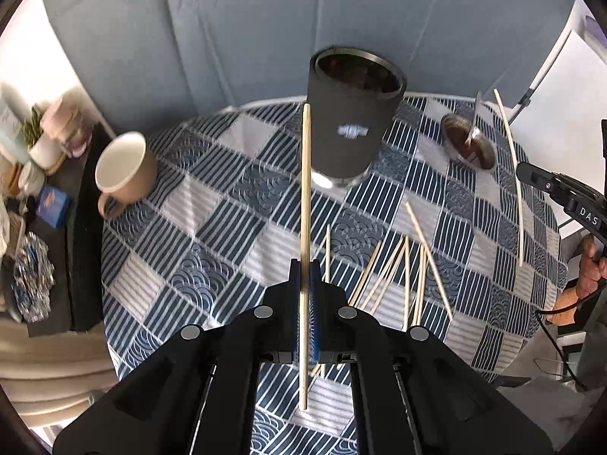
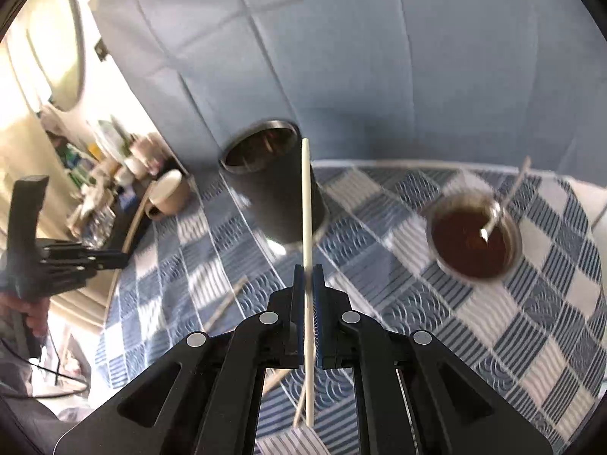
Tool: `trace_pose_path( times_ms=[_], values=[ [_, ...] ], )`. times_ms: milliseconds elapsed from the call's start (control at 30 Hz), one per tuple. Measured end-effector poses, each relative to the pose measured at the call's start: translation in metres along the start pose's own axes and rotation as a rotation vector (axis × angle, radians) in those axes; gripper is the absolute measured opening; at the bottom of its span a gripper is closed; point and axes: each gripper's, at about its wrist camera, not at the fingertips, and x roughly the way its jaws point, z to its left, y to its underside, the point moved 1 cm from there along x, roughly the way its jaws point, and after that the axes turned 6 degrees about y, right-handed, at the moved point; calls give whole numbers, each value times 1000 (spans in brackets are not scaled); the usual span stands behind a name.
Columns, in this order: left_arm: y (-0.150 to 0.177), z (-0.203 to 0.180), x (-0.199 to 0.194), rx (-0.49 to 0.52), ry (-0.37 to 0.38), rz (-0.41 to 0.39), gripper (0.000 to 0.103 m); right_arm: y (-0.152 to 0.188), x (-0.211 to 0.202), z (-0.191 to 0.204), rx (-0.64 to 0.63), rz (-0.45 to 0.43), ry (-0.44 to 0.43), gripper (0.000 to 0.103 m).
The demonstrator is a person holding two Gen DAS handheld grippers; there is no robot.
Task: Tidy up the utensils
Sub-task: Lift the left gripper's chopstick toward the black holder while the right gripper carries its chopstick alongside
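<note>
My left gripper point(image 1: 305, 265) is shut on a wooden chopstick point(image 1: 305, 189) that points up toward a tall black cup point(image 1: 351, 113) standing on the checked tablecloth point(image 1: 227, 197). Several more wooden chopsticks point(image 1: 394, 269) lie loose on the cloth to the right. My right gripper point(image 2: 308, 271) is shut on a white chopstick point(image 2: 306, 208), its tip near the black cup's point(image 2: 273, 174) rim. That white chopstick point(image 1: 512, 174) also shows at the right of the left wrist view. A small metal cup point(image 2: 474, 235) holds a spoon point(image 2: 500, 204).
A beige mug point(image 1: 123, 170) stands at the table's left edge. A side surface point(image 1: 34, 189) left of the table holds jars and boxes. A blue padded wall point(image 1: 265, 30) rises behind the table. The left gripper point(image 2: 64, 258) shows at the left of the right wrist view.
</note>
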Motion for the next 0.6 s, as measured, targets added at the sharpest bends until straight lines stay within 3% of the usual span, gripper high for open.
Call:
trace_pose_path(
  times_ms=[300, 600],
  values=[
    [-53, -11, -32, 45, -3, -134, 5, -52, -7, 26, -71, -94, -40, 4],
    [-107, -17, -44, 76, 34, -231, 5, -105, 0, 46, -111, -134, -88, 4]
  ],
)
